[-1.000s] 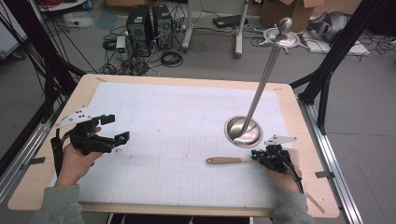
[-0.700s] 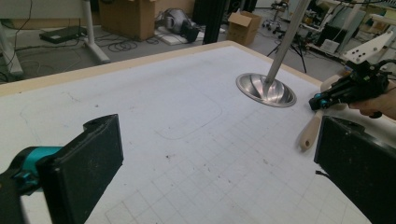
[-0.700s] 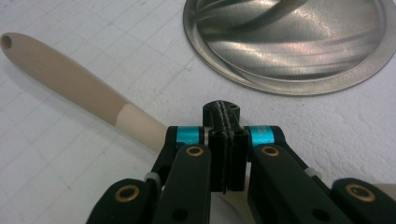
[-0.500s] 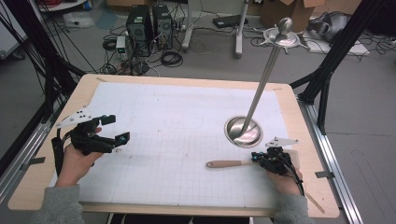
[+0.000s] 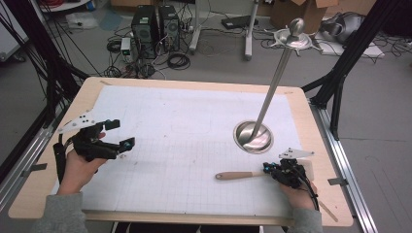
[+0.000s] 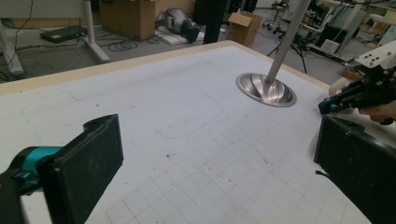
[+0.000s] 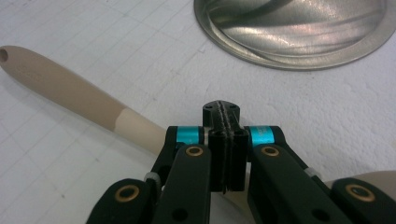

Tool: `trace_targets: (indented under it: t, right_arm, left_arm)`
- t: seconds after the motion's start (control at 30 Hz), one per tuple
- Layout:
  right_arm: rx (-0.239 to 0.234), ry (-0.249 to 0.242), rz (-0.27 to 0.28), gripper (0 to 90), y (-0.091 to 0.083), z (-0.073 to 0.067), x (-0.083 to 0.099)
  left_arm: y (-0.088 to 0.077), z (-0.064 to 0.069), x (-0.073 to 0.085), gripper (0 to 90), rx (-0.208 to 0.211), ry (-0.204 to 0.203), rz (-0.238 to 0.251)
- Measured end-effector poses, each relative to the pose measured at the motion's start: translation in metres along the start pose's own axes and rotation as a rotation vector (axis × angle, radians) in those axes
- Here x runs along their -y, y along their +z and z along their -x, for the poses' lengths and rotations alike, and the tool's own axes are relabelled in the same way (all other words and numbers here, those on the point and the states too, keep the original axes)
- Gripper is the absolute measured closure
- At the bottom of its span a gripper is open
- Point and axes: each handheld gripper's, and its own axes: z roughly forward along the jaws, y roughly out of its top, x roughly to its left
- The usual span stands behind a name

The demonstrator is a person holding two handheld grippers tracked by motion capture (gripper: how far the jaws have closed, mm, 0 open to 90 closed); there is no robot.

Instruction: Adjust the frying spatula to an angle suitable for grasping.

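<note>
Wooden spoon point(image 5: 240, 174) lay low right of frame, just beside the right gripper point(image 5: 272, 168), jaws pressed together; left gripper point(image 5: 120, 135) jaws stood spread.

Overhead view; two close table-level views

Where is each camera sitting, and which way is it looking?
High view: above the person's side, looking forward and down on the table; both hands, left tool, right tool.
Left gripper view: rides the left tool, looks across the table at the metal stand; its open black jaws.
Right gripper view: rides the right tool, looks down at the wooden spoon; its shut jaws.
All share the stand's round base.
</note>
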Motion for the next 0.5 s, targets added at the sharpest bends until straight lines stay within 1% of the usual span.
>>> trace_targets:
  t: [0.27,0.37,0.4,0.47,0.5]
  right_arm:
    - [0.000,0.004,0.007,90.0,-0.0067,-0.0038,0.0077]
    - [0.002,-0.002,0.004,90.0,-0.0067,-0.0040,0.0075]
    - [0.003,-0.008,0.001,90.0,-0.0067,-0.0048,0.0068]
    - [0.012,-0.037,0.002,90.0,-0.0066,-0.0059,0.0058]
    - [-0.007,-0.030,0.009,90.0,-0.0066,-0.0058,0.0056]
  left_arm:
    - [-0.0016,0.0012,-0.0016,1.7,0.002,0.001,0.008]
    - [-0.0022,0.0015,-0.0024,1.7,0.002,0.006,0.009]
    - [-0.0018,0.0018,-0.0023,1.7,0.003,0.007,0.008]
    - [-0.0005,0.0024,-0.0024,1.7,0.004,0.008,0.004]
    - [0.0000,0.0028,-0.0024,1.7,0.004,0.008,0.005]
